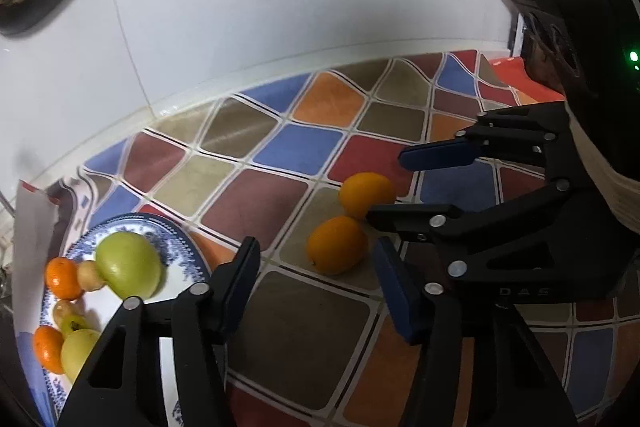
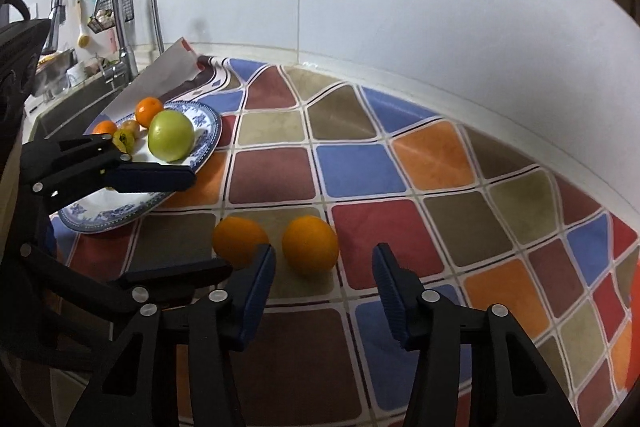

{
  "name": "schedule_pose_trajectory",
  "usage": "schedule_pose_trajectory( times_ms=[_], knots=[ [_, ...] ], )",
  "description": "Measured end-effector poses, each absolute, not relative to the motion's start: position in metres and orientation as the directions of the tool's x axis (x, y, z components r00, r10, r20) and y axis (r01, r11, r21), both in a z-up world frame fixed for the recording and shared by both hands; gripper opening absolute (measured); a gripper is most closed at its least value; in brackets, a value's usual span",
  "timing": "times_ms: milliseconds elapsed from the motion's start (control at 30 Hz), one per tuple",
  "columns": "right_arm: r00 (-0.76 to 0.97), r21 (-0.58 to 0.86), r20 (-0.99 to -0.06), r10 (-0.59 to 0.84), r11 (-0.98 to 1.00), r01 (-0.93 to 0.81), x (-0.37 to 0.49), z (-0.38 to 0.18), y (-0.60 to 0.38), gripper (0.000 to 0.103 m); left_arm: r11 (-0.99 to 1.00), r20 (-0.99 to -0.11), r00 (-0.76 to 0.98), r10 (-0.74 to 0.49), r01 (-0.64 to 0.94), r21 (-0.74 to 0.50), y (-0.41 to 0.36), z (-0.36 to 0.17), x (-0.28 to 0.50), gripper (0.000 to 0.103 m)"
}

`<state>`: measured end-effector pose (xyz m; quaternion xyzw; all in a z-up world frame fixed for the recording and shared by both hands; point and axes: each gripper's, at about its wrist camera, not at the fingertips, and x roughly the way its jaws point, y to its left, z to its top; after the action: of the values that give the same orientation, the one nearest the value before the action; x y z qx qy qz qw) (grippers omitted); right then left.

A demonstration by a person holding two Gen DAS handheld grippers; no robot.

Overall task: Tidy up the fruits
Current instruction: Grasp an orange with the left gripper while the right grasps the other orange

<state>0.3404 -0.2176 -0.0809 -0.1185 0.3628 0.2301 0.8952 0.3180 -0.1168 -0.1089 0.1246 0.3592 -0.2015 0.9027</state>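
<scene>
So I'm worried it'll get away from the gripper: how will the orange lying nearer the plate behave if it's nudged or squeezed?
That orange looks round and smooth, so a nudge would probably roll it, perhaps into the other orange beside it. Its skin seems glossy, so flat pads may slip off-centre. It appears firm, likely tolerating a moderate squeeze. The patterned cloth may slow rolling slightly.

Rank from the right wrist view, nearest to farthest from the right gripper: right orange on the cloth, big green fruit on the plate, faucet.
From the right gripper:
1. Right orange, on the cloth just ahead of the open jaws.
2. Big green fruit, on the plate, up and left.
3. Faucet, by the sink at far left.
</scene>
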Motion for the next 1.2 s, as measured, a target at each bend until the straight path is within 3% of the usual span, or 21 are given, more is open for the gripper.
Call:
schedule_pose_trajectory(
  times_ms=[267, 400, 1200],
  knots=[
    [0.557, 0.043, -0.743, 0.371, 0.857, -0.514, 0.357, -0.092, -0.218, 0.039, 0.885, -0.730, 0.606, -0.315, 0.466, 0.005, -0.118, -0.115, 0.332, 0.046],
    [0.548, 0.066, -0.745, 0.381, 0.859, -0.508, 0.360, -0.093, -0.218, 0.033, 0.881, -0.743, 0.581, -0.332, 0.472, -0.026, -0.119, -0.117, 0.336, 0.035],
    [0.650, 0.063, -0.671, 0.358, 0.900, -0.432, 0.301, -0.056, -0.218, 0.033, 0.930, -0.676, 0.679, -0.286, 0.367, -0.025, -0.095, -0.075, 0.278, 0.035]
  ],
)
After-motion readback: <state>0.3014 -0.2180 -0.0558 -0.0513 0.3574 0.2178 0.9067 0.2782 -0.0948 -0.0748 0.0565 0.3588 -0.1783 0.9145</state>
